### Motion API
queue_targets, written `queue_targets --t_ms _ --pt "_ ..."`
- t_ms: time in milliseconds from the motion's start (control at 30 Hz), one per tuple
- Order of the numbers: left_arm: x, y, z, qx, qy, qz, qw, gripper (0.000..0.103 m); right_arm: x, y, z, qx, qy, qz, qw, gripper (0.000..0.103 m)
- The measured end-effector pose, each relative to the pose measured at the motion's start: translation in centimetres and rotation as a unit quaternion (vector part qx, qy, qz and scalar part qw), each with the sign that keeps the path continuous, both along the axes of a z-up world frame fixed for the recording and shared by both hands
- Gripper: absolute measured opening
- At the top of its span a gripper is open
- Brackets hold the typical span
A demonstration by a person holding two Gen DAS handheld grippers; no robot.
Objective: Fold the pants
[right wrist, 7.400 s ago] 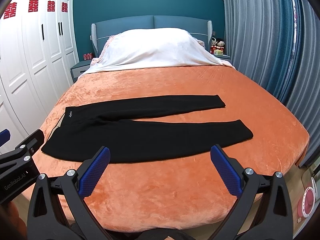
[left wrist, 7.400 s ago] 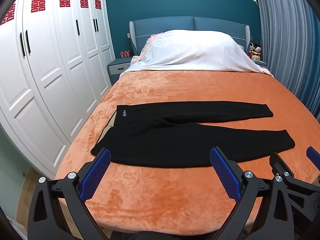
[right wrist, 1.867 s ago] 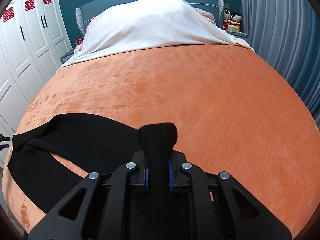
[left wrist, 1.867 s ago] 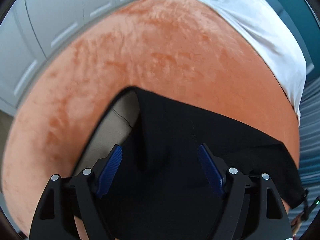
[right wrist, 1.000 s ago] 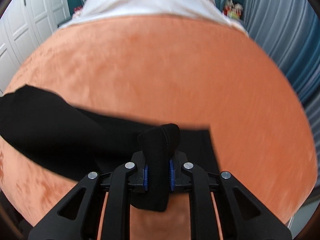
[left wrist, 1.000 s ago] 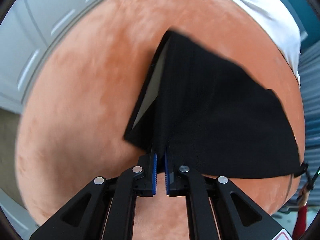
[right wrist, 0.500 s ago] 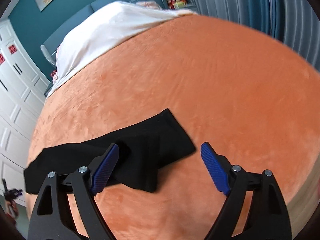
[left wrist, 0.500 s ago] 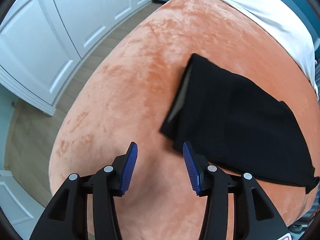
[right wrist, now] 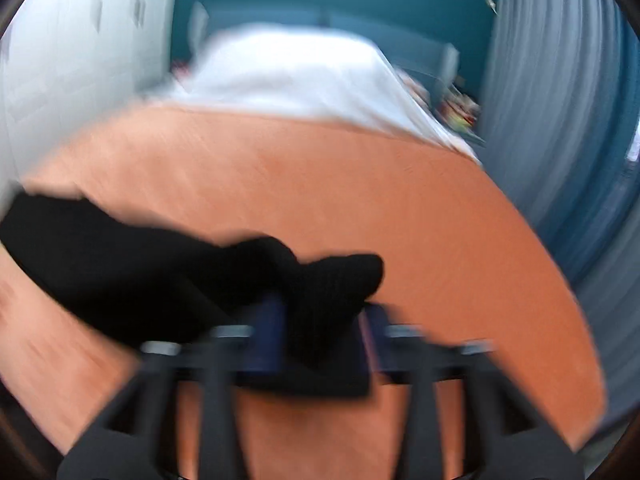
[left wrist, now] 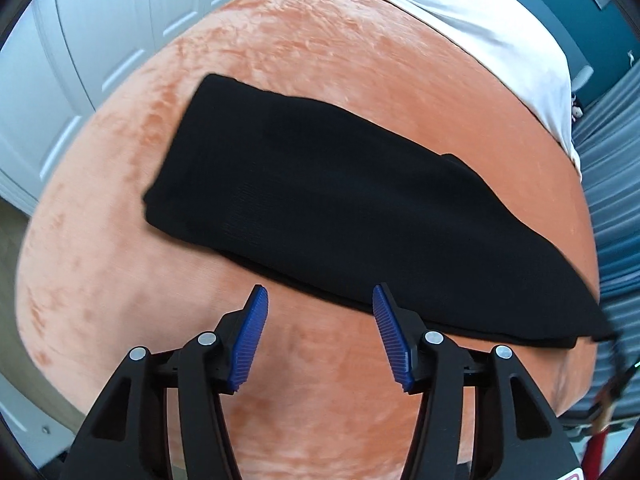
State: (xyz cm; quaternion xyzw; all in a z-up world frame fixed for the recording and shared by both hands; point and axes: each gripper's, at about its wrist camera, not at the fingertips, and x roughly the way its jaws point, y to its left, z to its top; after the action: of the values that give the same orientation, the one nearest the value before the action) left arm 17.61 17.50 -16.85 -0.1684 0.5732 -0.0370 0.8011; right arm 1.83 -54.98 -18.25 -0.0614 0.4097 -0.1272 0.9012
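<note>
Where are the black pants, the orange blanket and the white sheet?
black pants (left wrist: pixel 340 200): left wrist view, middle of the folded cloth.
orange blanket (left wrist: pixel 320 52): left wrist view, bare part beyond the pants.
white sheet (left wrist: pixel 472 8): left wrist view, its middle.

The pants (left wrist: pixel 344 208) lie folded lengthwise on the bed (left wrist: pixel 120 280), running crosswise near its foot. The left tongs (left wrist: pixel 318 334) hang just before the pants' near edge, over bare bed. At the bed's head lies a sheet (left wrist: pixel 480 12). A wardrobe (left wrist: pixel 80 60) stands left of the bed, curtains (right wrist: pixel 560 100) right.
</note>
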Motion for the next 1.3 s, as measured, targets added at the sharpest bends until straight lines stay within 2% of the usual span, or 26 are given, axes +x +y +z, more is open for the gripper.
queue_targets --t_ms 33,100,167,233,267,300,333,400,467,500,533,567,600,633,700,733,767,800,833,900,933,1033,1067,1100,1167,1300 --pt "0.1 -0.2 -0.2 -0.004 0.002 0.001 1.0 0.053 -1.4 -1.8 -3.4 0.006 0.054 -0.04 0.998 0.075" --pt "0.1 -1.1 -0.6 -0.004 0.005 0.001 1.0 0.053 -3.4 -3.7 -5.8 0.046 0.081 -0.087 0.992 0.07" --pt "-0.1 -2.0 -0.7 0.017 0.006 -0.01 0.9998 0.053 -5.9 -5.4 -6.1 0.152 0.043 -0.126 0.979 0.07" --pt "-0.2 -2.8 -0.6 0.03 0.007 -0.021 0.9993 0.053 -6.4 -6.5 -5.7 0.261 -0.004 -0.146 0.954 0.071" --pt "-0.3 -3.2 -0.4 0.035 0.006 -0.025 0.999 0.053 -5.9 -6.9 -5.8 0.295 -0.007 -0.148 0.944 0.071" --pt "-0.3 -3.4 -0.2 0.034 0.005 -0.028 0.999 0.053 -4.5 -7.4 -6.1 0.341 -0.003 -0.152 0.928 0.071" --pt "-0.3 -3.5 -0.1 0.033 0.003 -0.029 0.999 0.053 -3.4 -7.8 -6.4 0.36 0.001 -0.152 0.92 0.071" --pt "-0.5 -3.9 0.2 0.032 -0.003 -0.031 0.999 0.055 -0.5 -8.4 -6.9 0.371 0.01 -0.156 0.915 0.071" --pt "-0.8 -4.2 0.5 0.029 -0.006 -0.03 0.9991 0.059 2.7 -7.9 -7.8 0.36 0.043 -0.144 0.921 0.066" --pt "-1.0 -4.3 0.5 0.029 -0.009 -0.029 0.9991 0.059 3.8 -7.6 -8.4 0.356 0.066 -0.136 0.922 0.056" --pt "-1.2 -4.2 0.6 0.028 -0.01 -0.027 0.9992 0.06 5.3 -6.7 -9.0 0.343 0.094 -0.118 0.927 0.042" --pt "-1.3 -4.2 0.6 0.031 -0.009 -0.025 0.9992 0.06 6.3 -5.5 -8.8 0.318 0.111 -0.097 0.937 0.011" --pt "-1.4 -4.1 0.6 0.034 -0.008 -0.022 0.9991 0.06 6.7 -4.3 -7.4 0.284 0.103 -0.072 0.951 0.006" --pt "-1.5 -3.9 0.5 0.038 -0.006 -0.018 0.9991 0.06 6.6 -3.5 -5.7 0.259 0.079 -0.051 0.961 0.006" --pt "-1.4 -3.5 0.5 0.042 -0.003 -0.016 0.999 0.06 5.6 -1.7 0.9 0.193 -0.031 0.008 0.981 0.006" --pt "-1.4 -3.4 0.5 0.047 -0.004 -0.016 0.9988 0.06 5.1 -1.1 2.4 0.144 -0.053 0.016 0.988 0.006" --pt "-1.3 -3.3 0.5 0.048 -0.005 -0.016 0.9987 0.06 4.6 -0.7 2.8 0.086 -0.062 0.027 0.994 0.007" --pt "-1.2 -3.3 0.5 0.049 -0.007 -0.016 0.9986 0.06 4.6 -1.1 2.0 0.055 -0.051 0.025 0.997 0.015" --pt "-1.1 -3.3 0.3 0.05 -0.009 -0.014 0.9986 0.06 5.1 -2.6 -0.7 0.026 0.002 -0.008 1.0 0.02" --pt "-0.9 -3.3 -0.1 0.052 -0.007 -0.013 0.9985 0.06 5.5 -5.8 -6.3 0.035 0.11 -0.079 0.99 0.023" --pt "-0.9 -3.3 -0.4 0.055 -0.005 -0.013 0.9984 0.06 4.7 -6.9 -7.9 0.043 0.134 -0.111 0.984 0.023" --pt "-0.8 -3.1 -1.1 0.064 0.002 -0.012 0.9979 0.06 2.0 -5.6 -6.1 0.104 0.062 -0.118 0.986 0.023" --pt "-0.8 -2.9 -1.3 0.07 0.003 -0.01 0.9975 0.061 1.7 -5.0 -5.7 0.129 0.049 -0.116 0.984 0.032" --pt "-0.7 -2.5 -1.4 0.075 0.002 -0.004 0.9972 0.064 1.7 -4.0 -5.3 0.154 0.039 -0.11 0.981 0.048" --pt "-0.4 -1.4 -1.6 0.077 0.0 0.024 0.9967 0.069 2.4 -1.9 -5.3 0.19 0.038 -0.092 0.977 0.056" --pt "-0.2 2.4 -2.4 0.081 0.004 0.101 0.9916 0.076 3.2 1.6 -6.6 0.221 0.059 -0.078 0.97 0.056"
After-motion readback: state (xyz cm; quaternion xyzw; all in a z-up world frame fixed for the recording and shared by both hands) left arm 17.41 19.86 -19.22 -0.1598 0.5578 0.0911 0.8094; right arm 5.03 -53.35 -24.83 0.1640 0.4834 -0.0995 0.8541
